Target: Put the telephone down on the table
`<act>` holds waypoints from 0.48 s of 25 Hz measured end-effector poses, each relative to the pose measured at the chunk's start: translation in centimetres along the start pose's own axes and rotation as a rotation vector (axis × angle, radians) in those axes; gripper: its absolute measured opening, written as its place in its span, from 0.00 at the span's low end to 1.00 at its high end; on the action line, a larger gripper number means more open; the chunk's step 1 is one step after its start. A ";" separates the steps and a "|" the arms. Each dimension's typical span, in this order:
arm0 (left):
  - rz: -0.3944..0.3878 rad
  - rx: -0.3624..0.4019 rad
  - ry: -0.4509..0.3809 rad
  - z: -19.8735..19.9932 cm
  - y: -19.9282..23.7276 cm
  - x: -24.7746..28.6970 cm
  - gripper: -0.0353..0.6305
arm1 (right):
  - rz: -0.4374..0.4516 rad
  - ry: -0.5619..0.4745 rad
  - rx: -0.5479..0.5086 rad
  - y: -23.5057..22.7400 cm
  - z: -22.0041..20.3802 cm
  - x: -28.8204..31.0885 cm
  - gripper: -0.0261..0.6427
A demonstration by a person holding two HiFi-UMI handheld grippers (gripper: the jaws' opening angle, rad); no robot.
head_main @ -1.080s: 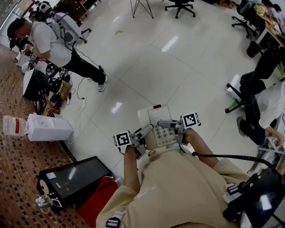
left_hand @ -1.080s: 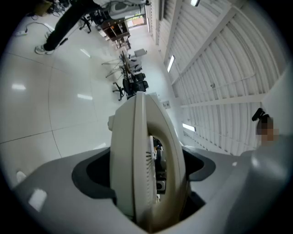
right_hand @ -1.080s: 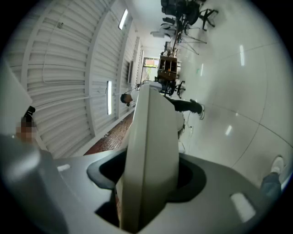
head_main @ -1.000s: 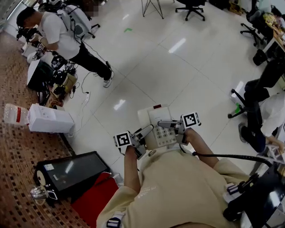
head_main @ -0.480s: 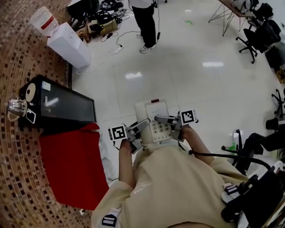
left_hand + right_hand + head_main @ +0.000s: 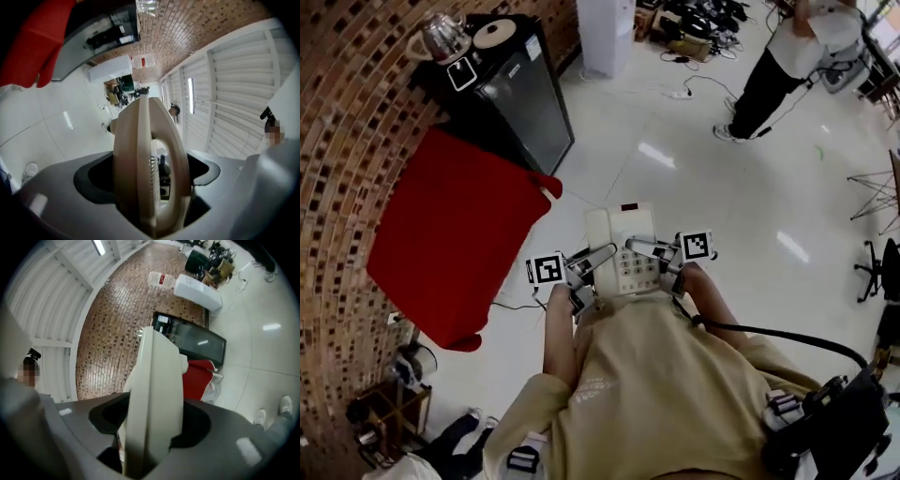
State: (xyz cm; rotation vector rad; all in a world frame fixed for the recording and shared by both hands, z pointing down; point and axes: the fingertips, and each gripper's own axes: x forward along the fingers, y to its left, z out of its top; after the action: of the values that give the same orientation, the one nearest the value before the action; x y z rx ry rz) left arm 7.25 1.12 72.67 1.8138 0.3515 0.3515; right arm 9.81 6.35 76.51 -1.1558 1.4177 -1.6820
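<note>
- Holds a cream desk telephone (image 6: 623, 234) in mid-air, close to the chest, above the white tiled floor (image 6: 741, 206).
- Clamps the left tongs (image 6: 593, 266) wide on the telephone's left side, over the handset and the base together.
- Pinches the right tongs (image 6: 645, 259) nearly closed on the telephone's thin right edge.
- Carries the telephone face up, keypad near the body, small red mark at the far end.
- Stands with a red-covered tabletop (image 6: 455, 225) to the left, well apart from the telephone.
- Faces a black cabinet (image 6: 525, 94) beyond the tabletop at the far left, with a glass kettle (image 6: 441, 36) on top.
- Shares the room with another person (image 6: 787, 47), standing at the far right.
</note>
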 end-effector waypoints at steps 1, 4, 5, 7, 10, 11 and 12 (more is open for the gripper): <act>0.048 -0.089 -0.059 0.9 0.6 -1.9 0.72 | -0.012 0.051 -0.014 0.5 0.4 2.3 0.42; 0.172 -0.346 -0.243 3.8 2.4 -7.0 0.72 | -0.055 0.219 -0.054 1.4 2.1 9.0 0.42; 0.181 -0.371 -0.300 4.9 2.9 -8.1 0.72 | -0.065 0.273 -0.067 1.6 2.6 10.8 0.42; 0.198 -0.375 -0.406 6.2 3.6 -10.2 0.72 | -0.061 0.377 -0.093 1.9 2.8 13.8 0.42; 0.210 -0.291 -0.539 5.9 4.3 -12.2 0.72 | -0.022 0.527 -0.100 2.4 1.1 15.5 0.42; 0.199 -0.224 -0.575 6.2 4.3 -12.6 0.72 | -0.013 0.571 -0.101 2.6 0.8 15.9 0.42; 0.191 -0.158 -0.608 6.7 4.3 -12.9 0.72 | -0.008 0.613 -0.105 2.9 0.6 16.3 0.42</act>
State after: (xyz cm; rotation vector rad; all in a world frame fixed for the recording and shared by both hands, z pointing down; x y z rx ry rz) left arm -1.49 -11.14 74.34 1.7066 -0.2673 -0.0516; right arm 3.56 -8.99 77.22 -0.7148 1.8798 -2.0939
